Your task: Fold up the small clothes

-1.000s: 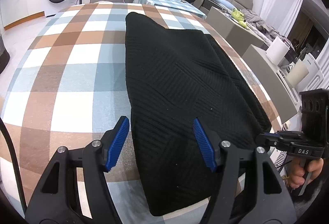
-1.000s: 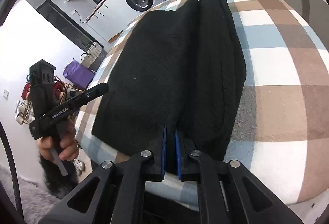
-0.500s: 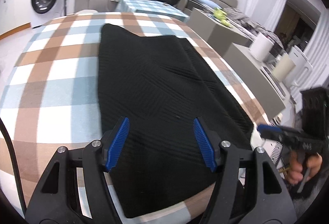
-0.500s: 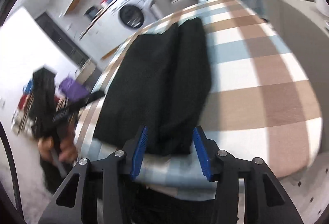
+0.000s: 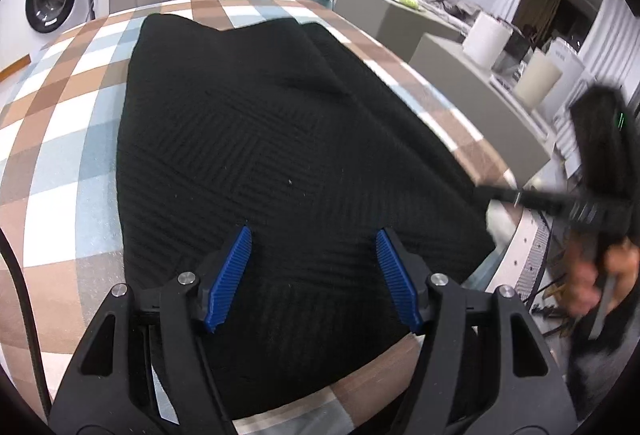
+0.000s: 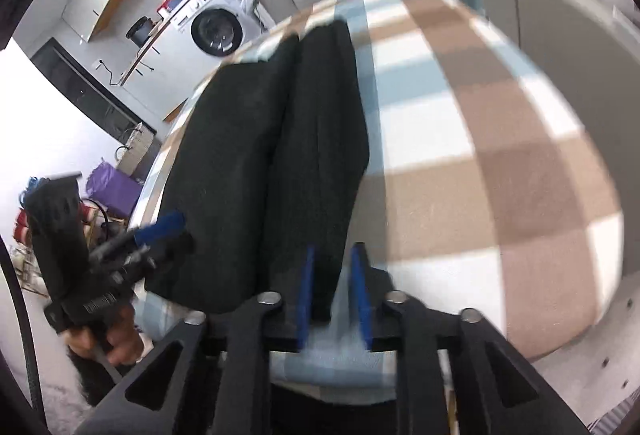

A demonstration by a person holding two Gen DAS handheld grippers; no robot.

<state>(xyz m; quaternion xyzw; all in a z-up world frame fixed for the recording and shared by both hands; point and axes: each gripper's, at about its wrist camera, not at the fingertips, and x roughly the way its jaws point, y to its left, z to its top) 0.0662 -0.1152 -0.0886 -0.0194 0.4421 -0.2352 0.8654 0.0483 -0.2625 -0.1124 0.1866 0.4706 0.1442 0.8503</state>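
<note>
Since a second ago the right gripper (image 6: 334, 289) has let go of the near hem it was pinching; its blue pads now stand partly apart, straddling that hem again with cloth between them but not clamped. Meanwhile the left gripper (image 5: 314, 279) has slid from the garment's left edge to above its middle, jaws wide apart and holding nothing.

A black knit garment (image 5: 280, 155) lies flat on the checked tablecloth (image 5: 60, 155), its right side doubled over into a long lengthwise flap (image 6: 320, 135), and its near end reaches the table's edge.

The step in hand looks like retaking the near hem for a crosswise fold. To do it well, each gripper should probably bite both layers at a near corner, lift just enough to clear the cloth, and carry the hem straight toward the far end so the edges line up and the flap does not slip open.

Lettering on the left gripper's body in the right wrist view is too blurred to read. The washing machine (image 5: 52, 1) carries a label, also illegible.
</note>
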